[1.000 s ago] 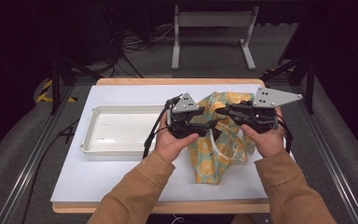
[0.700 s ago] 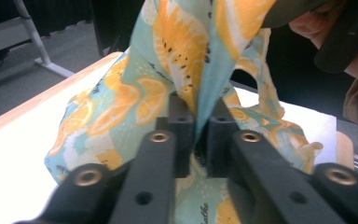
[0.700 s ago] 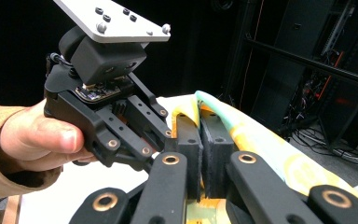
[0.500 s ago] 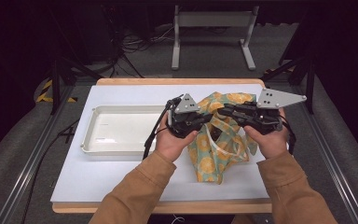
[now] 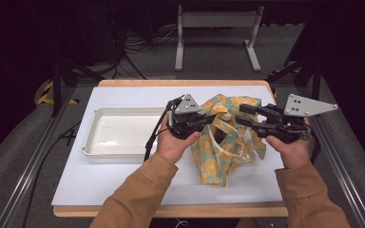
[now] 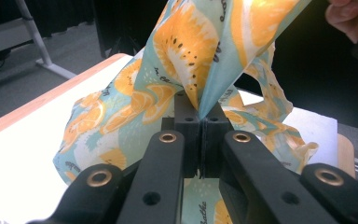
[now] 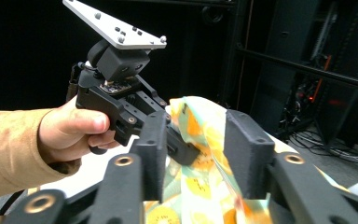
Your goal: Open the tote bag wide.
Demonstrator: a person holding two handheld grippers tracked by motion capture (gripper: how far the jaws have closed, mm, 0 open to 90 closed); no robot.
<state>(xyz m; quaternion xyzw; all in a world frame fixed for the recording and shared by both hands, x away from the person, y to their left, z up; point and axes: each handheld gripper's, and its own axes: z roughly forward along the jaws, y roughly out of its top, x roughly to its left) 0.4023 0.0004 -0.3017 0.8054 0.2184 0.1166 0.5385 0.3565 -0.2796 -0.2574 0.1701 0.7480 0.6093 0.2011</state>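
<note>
A teal cloth bag (image 5: 217, 159) printed with orange slices lies bunched at the right middle of the white table (image 5: 100, 185). My left gripper (image 5: 208, 121) is shut on a fold of the bag (image 6: 177, 56), which rises taut from between its jaws (image 6: 200, 122). My right gripper (image 5: 244, 115) stands open just to the right of the left one, jaws pointing left over the bag. In the right gripper view its two fingers (image 7: 151, 140) are spread, with the bag (image 7: 205, 158) showing between and behind them. The left gripper (image 7: 121, 93) and its hand are just beyond.
A white rectangular tray (image 5: 95, 142) sits on the left half of the table. The table's wooden edge (image 5: 180, 210) runs along the front. Metal rails flank the table, and a grey stand (image 5: 216, 28) and cables lie on the floor behind.
My right gripper has moved rightward, away from the left gripper. The left gripper has kept its hold on the bag and barely shifted.
</note>
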